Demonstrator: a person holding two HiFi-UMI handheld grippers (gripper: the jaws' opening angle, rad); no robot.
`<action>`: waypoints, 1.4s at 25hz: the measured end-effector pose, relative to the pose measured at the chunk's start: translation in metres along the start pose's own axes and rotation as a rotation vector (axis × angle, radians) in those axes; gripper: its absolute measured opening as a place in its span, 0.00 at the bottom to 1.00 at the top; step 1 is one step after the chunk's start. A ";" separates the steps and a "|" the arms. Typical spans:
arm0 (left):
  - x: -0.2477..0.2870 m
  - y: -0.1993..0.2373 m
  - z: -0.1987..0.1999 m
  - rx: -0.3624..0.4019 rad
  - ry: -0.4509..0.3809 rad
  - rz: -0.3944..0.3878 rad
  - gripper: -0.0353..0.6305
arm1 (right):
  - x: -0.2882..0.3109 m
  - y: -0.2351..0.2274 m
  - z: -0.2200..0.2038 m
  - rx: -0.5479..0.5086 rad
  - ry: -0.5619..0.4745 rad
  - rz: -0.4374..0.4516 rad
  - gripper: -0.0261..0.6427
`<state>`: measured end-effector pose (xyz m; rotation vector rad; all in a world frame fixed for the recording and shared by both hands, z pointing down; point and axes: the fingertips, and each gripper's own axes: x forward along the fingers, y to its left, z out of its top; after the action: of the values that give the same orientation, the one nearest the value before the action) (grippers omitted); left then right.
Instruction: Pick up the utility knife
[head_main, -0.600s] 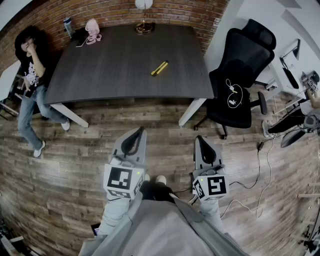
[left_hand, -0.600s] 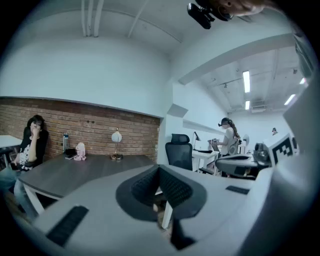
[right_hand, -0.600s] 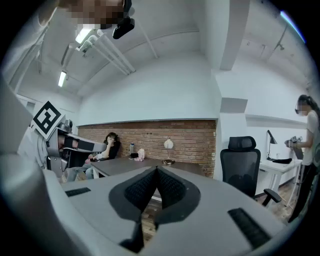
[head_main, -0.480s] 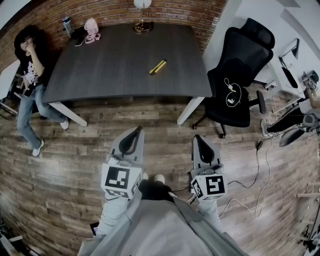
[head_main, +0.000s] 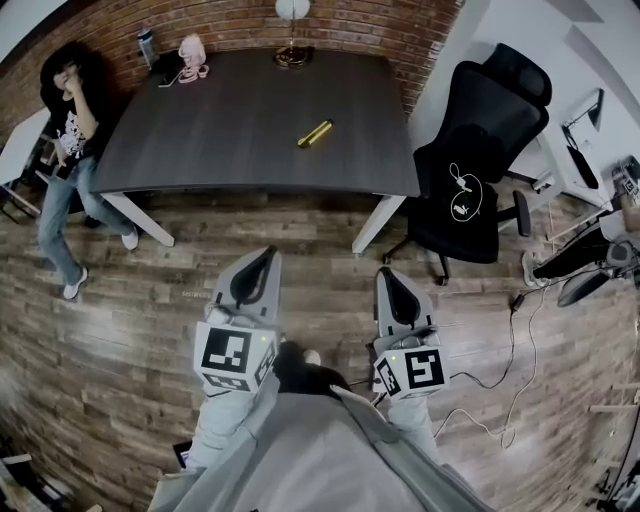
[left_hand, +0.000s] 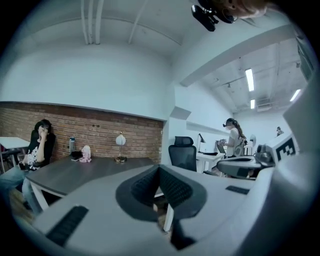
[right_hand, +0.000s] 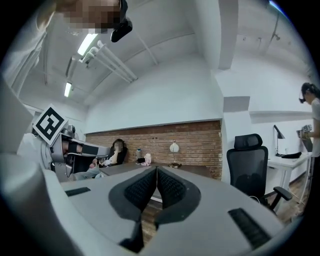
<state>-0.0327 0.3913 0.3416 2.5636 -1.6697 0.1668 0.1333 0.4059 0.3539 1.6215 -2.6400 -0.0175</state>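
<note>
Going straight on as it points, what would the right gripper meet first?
The right gripper would probably meet the dark table, its near edge by the white leg; depth is unclear.

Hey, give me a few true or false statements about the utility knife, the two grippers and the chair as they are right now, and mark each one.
1. The utility knife lies on the dark table. True.
2. The left gripper is shut on the knife. False: its jaws are together with nothing between them, over the wooden floor short of the table.
3. The right gripper has its jaws together and is empty. True.
4. The black office chair stands at the table's left end. False: in the head view it stands to the table's right.
</note>
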 end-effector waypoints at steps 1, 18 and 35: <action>0.002 0.000 0.000 0.000 0.003 0.008 0.08 | 0.002 -0.002 -0.001 0.005 0.000 0.006 0.07; 0.139 0.074 0.006 -0.010 0.022 -0.041 0.08 | 0.140 -0.060 -0.003 0.013 0.035 -0.040 0.07; 0.251 0.187 0.009 -0.011 0.058 -0.090 0.08 | 0.285 -0.073 -0.008 0.034 0.085 -0.102 0.07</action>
<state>-0.1032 0.0873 0.3670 2.5934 -1.5279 0.2233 0.0694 0.1186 0.3680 1.7252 -2.5063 0.0913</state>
